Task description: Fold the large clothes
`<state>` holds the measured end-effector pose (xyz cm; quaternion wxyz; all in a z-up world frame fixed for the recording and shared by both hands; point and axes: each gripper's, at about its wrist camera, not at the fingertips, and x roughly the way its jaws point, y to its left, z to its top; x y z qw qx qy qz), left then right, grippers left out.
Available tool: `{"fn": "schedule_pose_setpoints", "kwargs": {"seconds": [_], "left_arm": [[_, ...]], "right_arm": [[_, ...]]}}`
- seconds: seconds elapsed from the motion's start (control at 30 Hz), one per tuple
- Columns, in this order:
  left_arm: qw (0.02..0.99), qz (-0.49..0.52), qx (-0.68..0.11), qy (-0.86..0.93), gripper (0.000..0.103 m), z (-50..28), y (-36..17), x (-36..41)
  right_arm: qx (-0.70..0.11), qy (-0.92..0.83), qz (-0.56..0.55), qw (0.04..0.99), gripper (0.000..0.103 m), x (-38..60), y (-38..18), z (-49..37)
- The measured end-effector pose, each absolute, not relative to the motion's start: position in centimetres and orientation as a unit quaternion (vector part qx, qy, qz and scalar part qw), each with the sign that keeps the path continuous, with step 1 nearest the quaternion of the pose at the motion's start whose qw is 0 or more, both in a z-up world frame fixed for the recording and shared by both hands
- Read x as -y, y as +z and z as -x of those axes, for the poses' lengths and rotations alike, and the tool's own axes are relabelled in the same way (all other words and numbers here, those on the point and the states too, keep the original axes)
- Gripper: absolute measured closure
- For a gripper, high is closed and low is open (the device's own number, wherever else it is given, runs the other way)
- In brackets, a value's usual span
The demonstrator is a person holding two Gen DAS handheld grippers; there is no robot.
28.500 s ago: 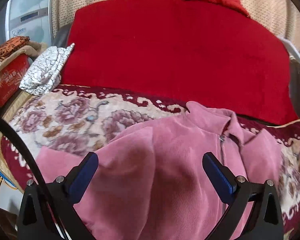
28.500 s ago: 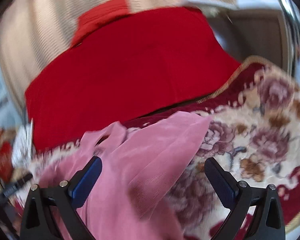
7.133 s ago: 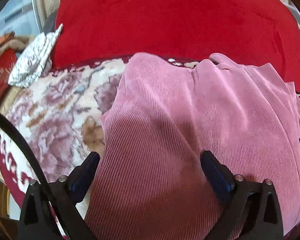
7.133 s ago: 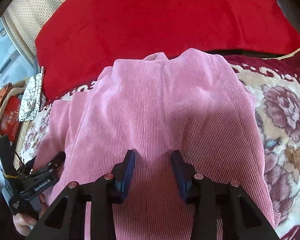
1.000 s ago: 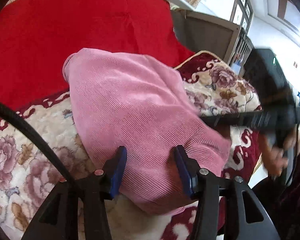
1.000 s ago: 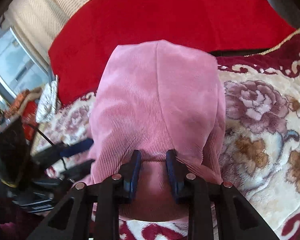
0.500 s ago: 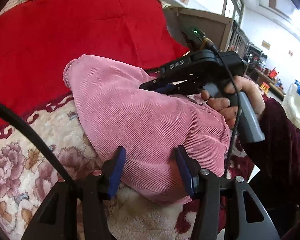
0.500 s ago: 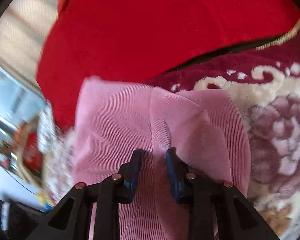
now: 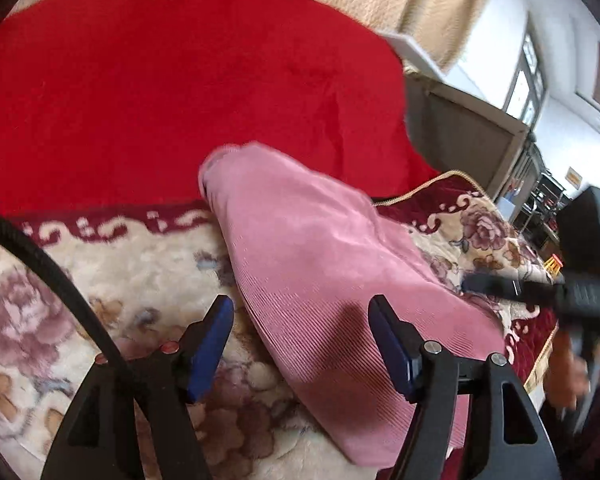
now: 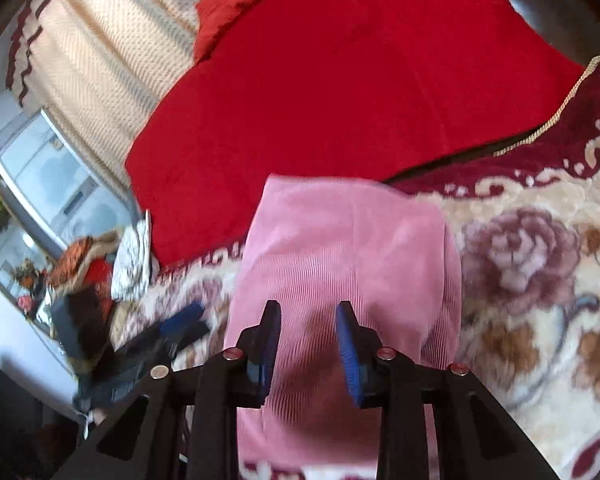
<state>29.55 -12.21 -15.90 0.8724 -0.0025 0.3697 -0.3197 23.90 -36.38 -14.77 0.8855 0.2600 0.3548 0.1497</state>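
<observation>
A pink corduroy garment lies folded into a narrow bundle on the floral blanket; it also shows in the right wrist view. My left gripper is open above the garment's left edge, holding nothing. My right gripper is partly open, its blue pads apart just above the garment's near end, nothing between them. The right gripper appears blurred at the right of the left wrist view, and the left gripper shows blurred at the left of the right wrist view.
A big red cushion stands behind the garment. A white patterned cloth and a pile of orange and red items lie at the left. A beige curtain hangs behind.
Both grippers have opened and let go of the garment. The left has pulled back and swung left. The right has lifted off the top of the bundle and moved back.
</observation>
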Motion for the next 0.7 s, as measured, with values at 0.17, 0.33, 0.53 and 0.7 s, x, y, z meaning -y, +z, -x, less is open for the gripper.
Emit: {"fn": "schedule_pose_setpoints", "kwargs": {"seconds": [0.17,0.33,0.53,0.7], "left_arm": [[0.875,-0.095,-0.380,-0.285,0.025,-28.3,-17.7,13.8],[0.875,-0.069,-0.386,-0.283,0.025,-28.8,-16.6,11.8],[0.895,-0.028,-0.367,-0.251,0.025,-29.3,-15.2,9.7],[0.895,0.011,-0.387,-0.222,0.025,-30.7,-15.6,8.3]], "right_arm": [[-0.424,0.132,-0.226,0.867,0.069,34.7,-18.5,-24.0],[-0.396,0.140,-0.226,0.879,0.067,35.0,-16.0,-23.6],[-0.366,0.190,-0.213,0.886,0.061,33.2,-14.9,-23.2],[-0.403,0.180,-0.169,0.881,0.047,31.2,-16.9,-24.1]]}}
